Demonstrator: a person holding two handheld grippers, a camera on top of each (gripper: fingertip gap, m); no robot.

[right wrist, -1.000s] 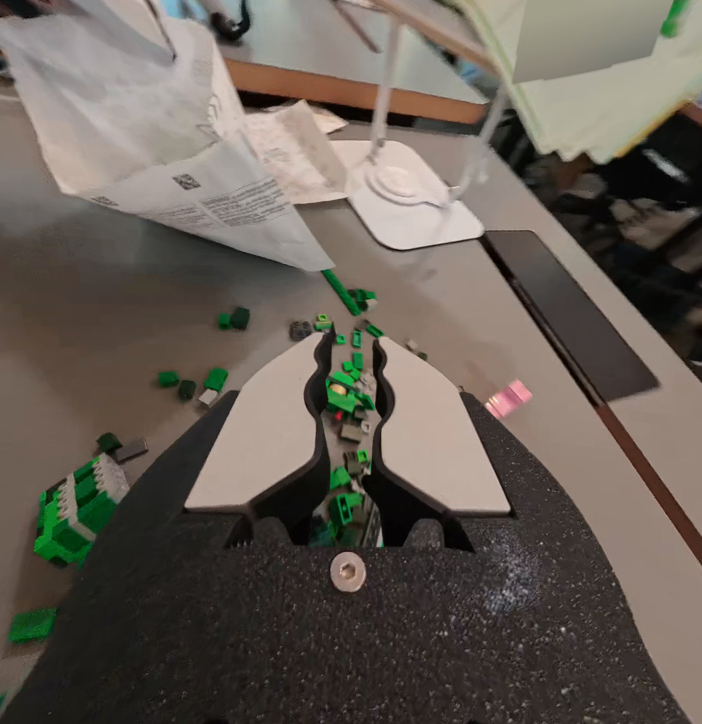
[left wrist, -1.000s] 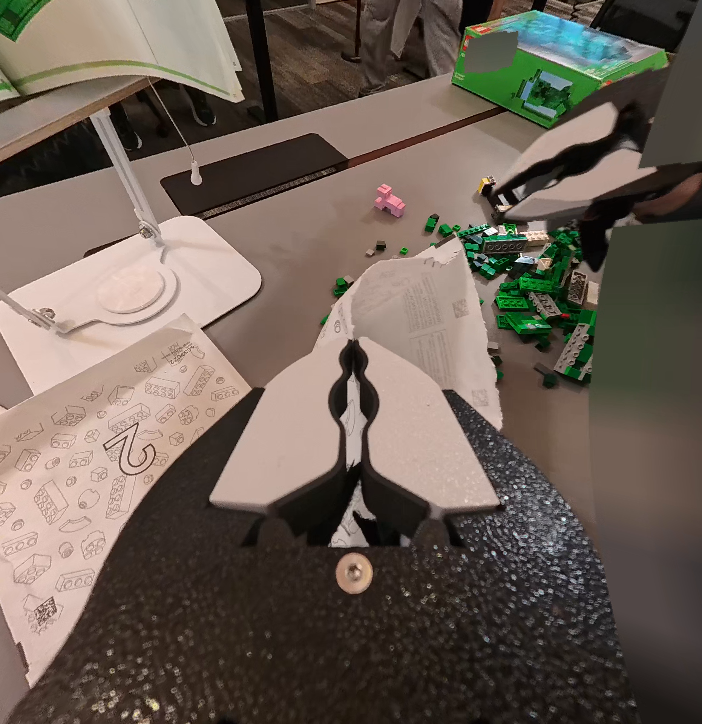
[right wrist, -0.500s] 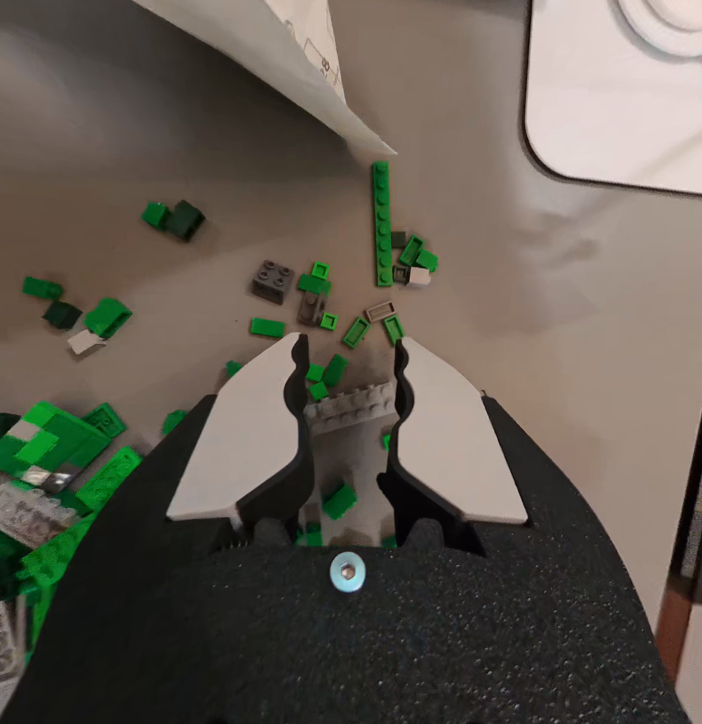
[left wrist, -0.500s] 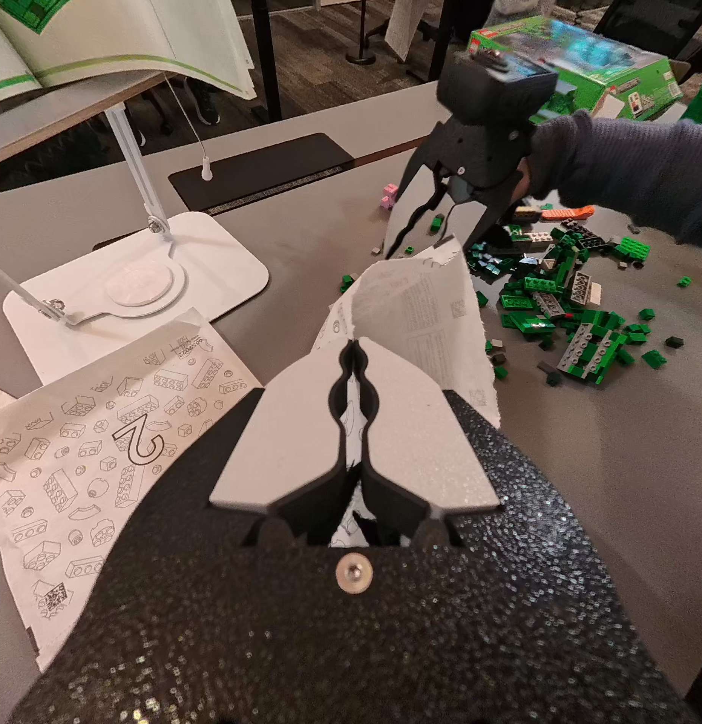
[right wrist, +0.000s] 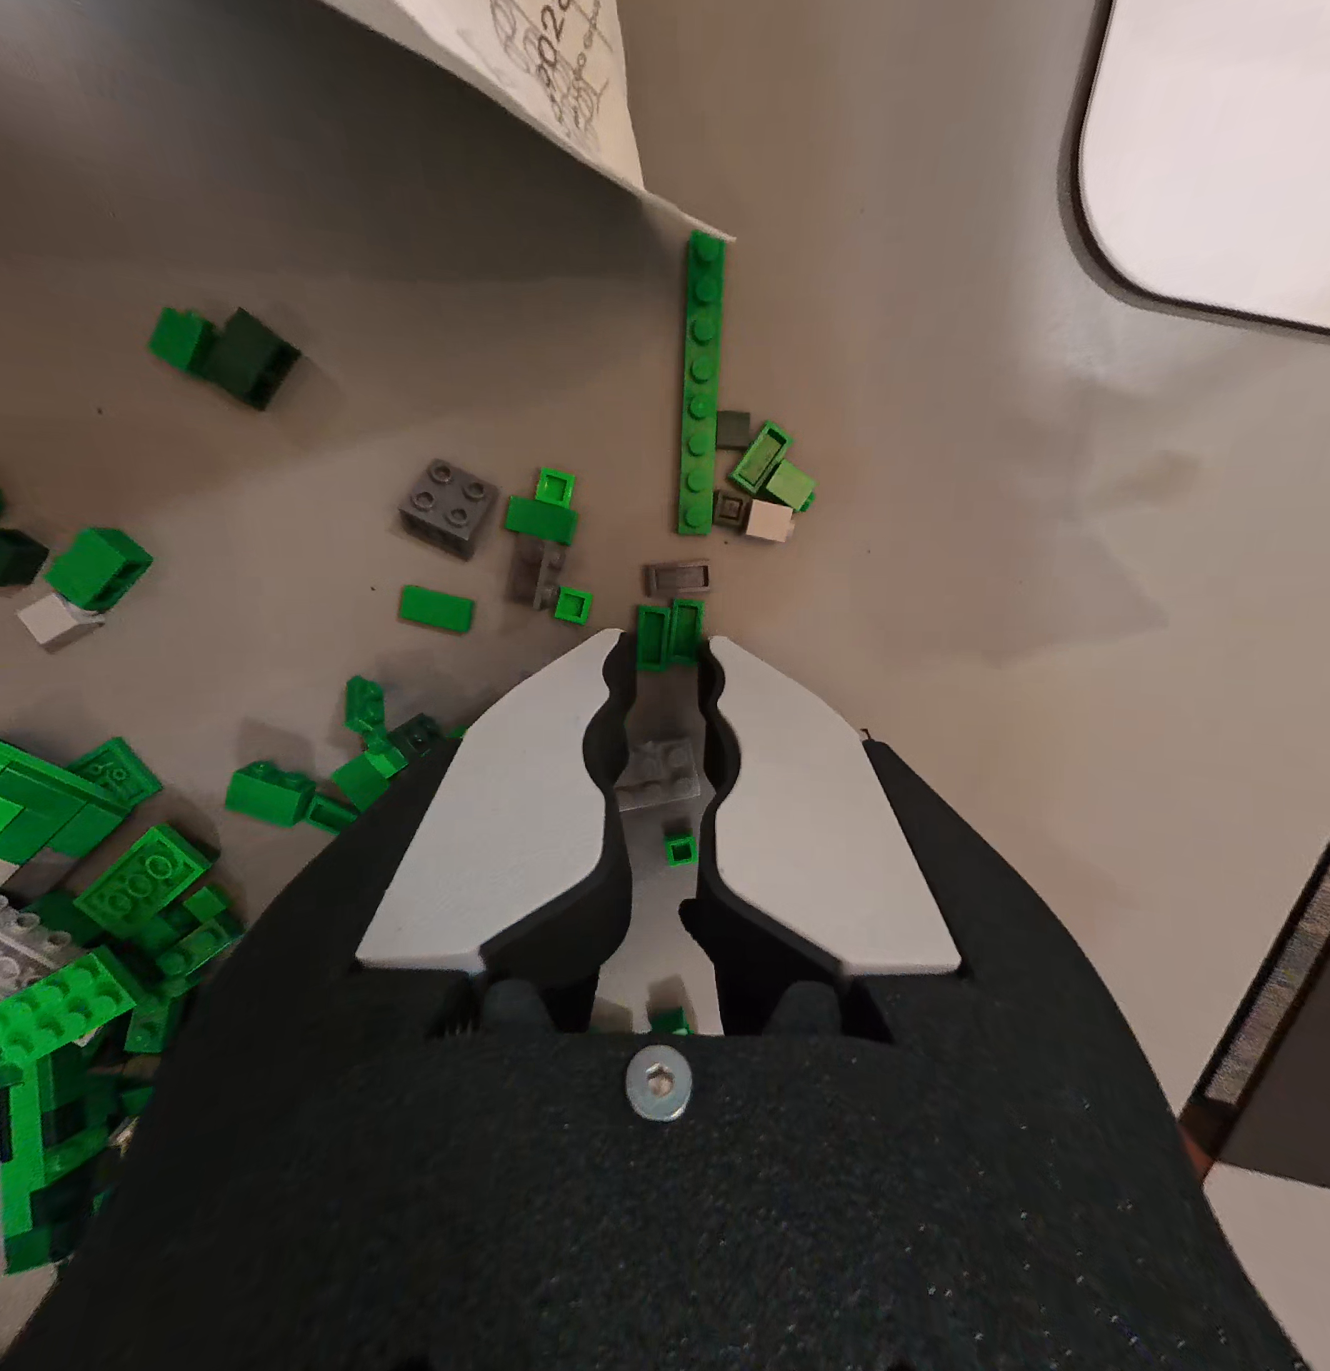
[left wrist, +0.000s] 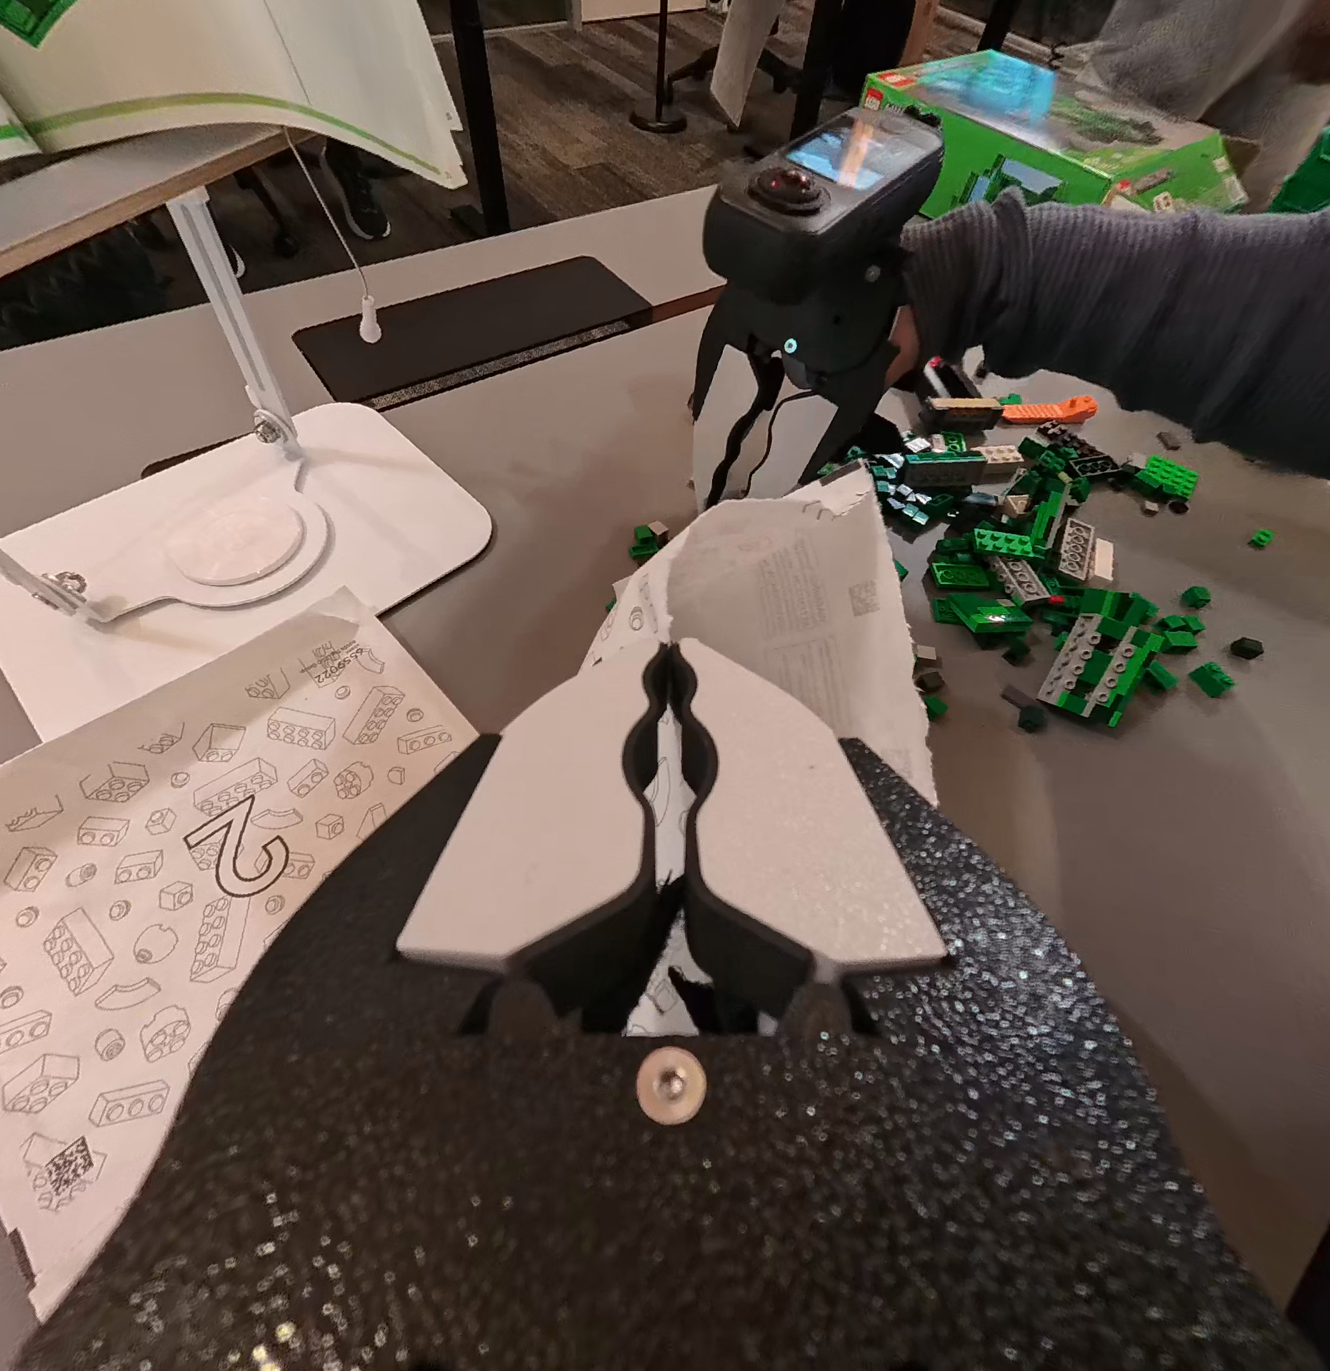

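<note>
Lower now than half a second ago, the right tool (right wrist: 666, 642) points down at the table (right wrist: 944, 519), jaws narrowed but parted around a light grey brick (right wrist: 658, 775), two small green tiles (right wrist: 669, 634) at its tips. Unmoved, the left tool (left wrist: 669, 653) stays clamped on the torn paper bag (left wrist: 810, 593), beside the scattered green bricks (left wrist: 1048, 593).
</note>
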